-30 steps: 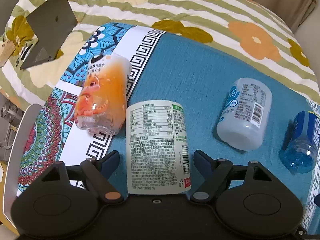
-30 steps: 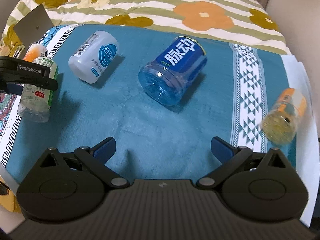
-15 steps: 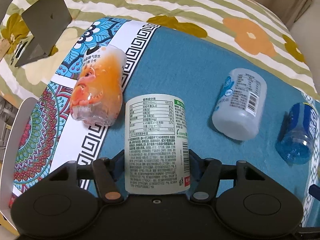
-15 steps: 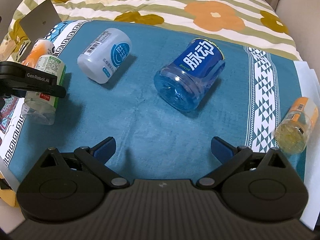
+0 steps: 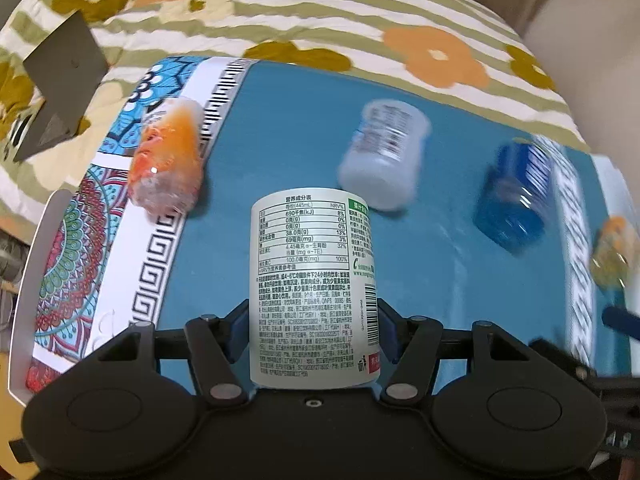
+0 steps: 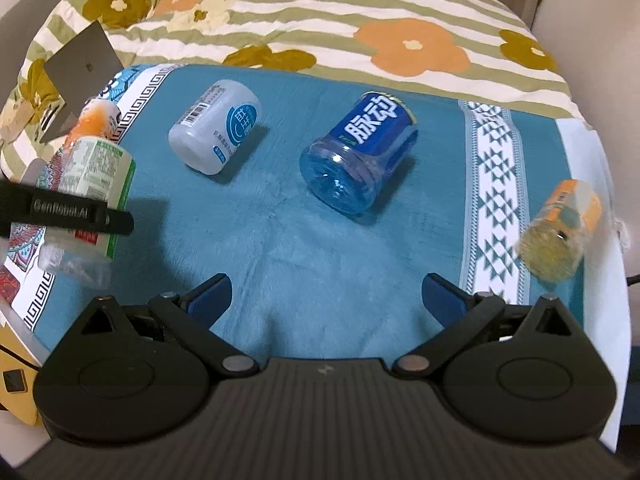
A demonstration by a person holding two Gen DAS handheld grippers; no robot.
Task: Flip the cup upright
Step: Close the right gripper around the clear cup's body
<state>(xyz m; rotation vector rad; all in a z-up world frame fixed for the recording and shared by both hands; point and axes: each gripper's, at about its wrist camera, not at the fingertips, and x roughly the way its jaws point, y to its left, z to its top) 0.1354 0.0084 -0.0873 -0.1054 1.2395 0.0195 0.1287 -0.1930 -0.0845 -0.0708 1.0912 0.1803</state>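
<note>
My left gripper [image 5: 312, 326] is shut on a cup with a white and green label [image 5: 312, 280], holding it off the blue mat; it also shows in the right wrist view [image 6: 94, 184], tilted, with the left gripper's black arm across it. My right gripper [image 6: 326, 294] is open and empty above the mat's near edge. Other cups lie on their sides: an orange one [image 5: 168, 168], a white one [image 6: 216, 132], a blue one [image 6: 360, 156] and a yellow-orange one [image 6: 560, 224].
The blue patterned mat [image 6: 280, 240] lies on a floral striped bedspread [image 6: 320, 20]. A grey folded stand [image 5: 60, 88] sits at the far left. A white board edge [image 5: 36, 280] borders the mat's left side.
My left gripper closed on the white-green cup and lifted it, swinging the view right. My right gripper stayed open and shifted slightly.
</note>
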